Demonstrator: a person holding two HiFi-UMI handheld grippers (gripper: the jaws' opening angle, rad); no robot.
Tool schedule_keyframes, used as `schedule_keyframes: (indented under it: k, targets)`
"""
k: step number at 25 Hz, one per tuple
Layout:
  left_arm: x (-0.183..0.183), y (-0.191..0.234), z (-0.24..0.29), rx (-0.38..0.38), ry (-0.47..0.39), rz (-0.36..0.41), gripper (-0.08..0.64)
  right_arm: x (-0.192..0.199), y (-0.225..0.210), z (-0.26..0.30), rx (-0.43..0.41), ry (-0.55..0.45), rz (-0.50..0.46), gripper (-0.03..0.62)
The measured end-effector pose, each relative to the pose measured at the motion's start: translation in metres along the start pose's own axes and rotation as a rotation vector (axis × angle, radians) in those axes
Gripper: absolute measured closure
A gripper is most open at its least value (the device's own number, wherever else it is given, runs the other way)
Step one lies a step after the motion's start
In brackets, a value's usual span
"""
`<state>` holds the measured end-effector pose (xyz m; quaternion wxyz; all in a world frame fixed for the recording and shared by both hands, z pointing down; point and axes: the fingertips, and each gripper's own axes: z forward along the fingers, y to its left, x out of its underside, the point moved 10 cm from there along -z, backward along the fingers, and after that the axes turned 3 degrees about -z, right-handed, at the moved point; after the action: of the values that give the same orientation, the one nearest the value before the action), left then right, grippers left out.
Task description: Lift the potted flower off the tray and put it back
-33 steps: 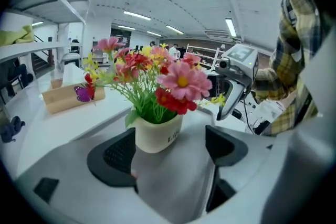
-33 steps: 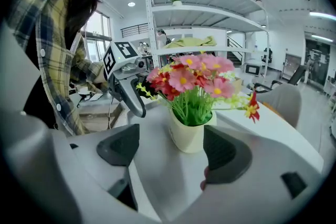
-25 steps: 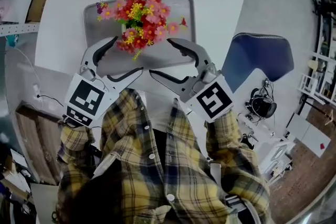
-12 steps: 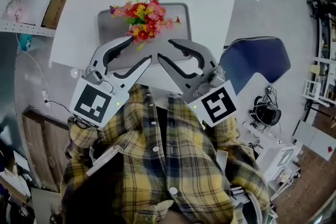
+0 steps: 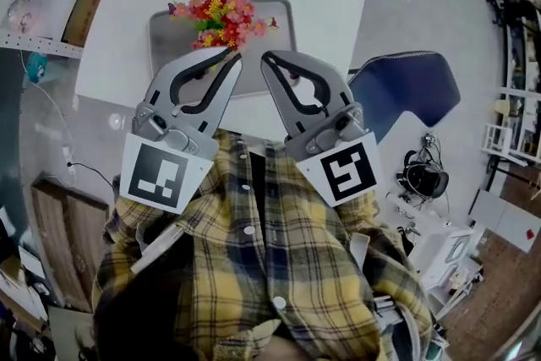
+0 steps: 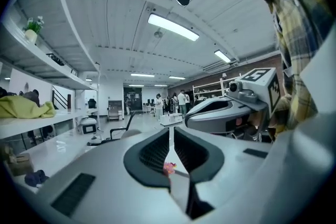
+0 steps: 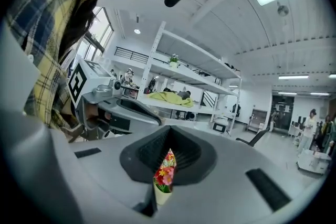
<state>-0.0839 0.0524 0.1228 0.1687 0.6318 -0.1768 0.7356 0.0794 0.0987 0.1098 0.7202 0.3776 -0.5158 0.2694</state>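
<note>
L gripper (image 5: pixel 230 60), held up near the person's chest: jaws have just been closing, now down to a hairline slit w/ nothing between them. Only a bit of pink bloom (image 6: pixel 169 168) shows through the slit, far beyond.

Centre: potted flower (image 5: pixel 221 13) stands on the grey tray (image 5: pixel 284 14) on the white table (image 5: pixel 330 2), toward the tray's left half, upright as far as I can tell. Neither claw touches it; both are well apart from it.

R gripper (image 5: pixel 269 60): jaws have just been closing too, tips now met, empty. Its own view sights the blooms and a pale pot (image 7: pixel 161 195) past the pads.

Handling, prob.: light, a bit top-heavy. Blooms soft and floppy (they look artificial), so no use as a handhold. Pot looks stiff and smooth, maybe slippery. Best bet: reopen, take the pot wall below the blooms, one claw each side, keep it upright.
</note>
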Motion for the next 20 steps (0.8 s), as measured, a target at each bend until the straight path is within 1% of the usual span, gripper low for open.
schedule_keyframes:
  k: [2, 5, 11, 16, 20]
  targets:
    - [-0.005, -0.004, 0.001, -0.007, -0.012, 0.026, 0.535, -0.002, 0.0, -0.002, 0.009, -0.001, -0.01, 0.594]
    - [-0.01, -0.01, 0.002, -0.015, -0.026, 0.042, 0.552, -0.004, -0.001, -0.006, 0.024, 0.004, -0.021, 0.594]
    - [-0.013, -0.017, 0.005, -0.02, -0.046, 0.031, 0.554, -0.005, -0.009, -0.01, 0.057, 0.013, -0.014, 0.595]
    - [-0.016, -0.02, 0.009, -0.008, -0.038, 0.048, 0.554, -0.005, -0.011, -0.009, 0.039, 0.01, -0.046, 0.595]
    - [-0.02, -0.021, 0.01, -0.012, -0.037, 0.059, 0.554, -0.005, -0.013, -0.011, 0.038, 0.015, -0.048, 0.595]
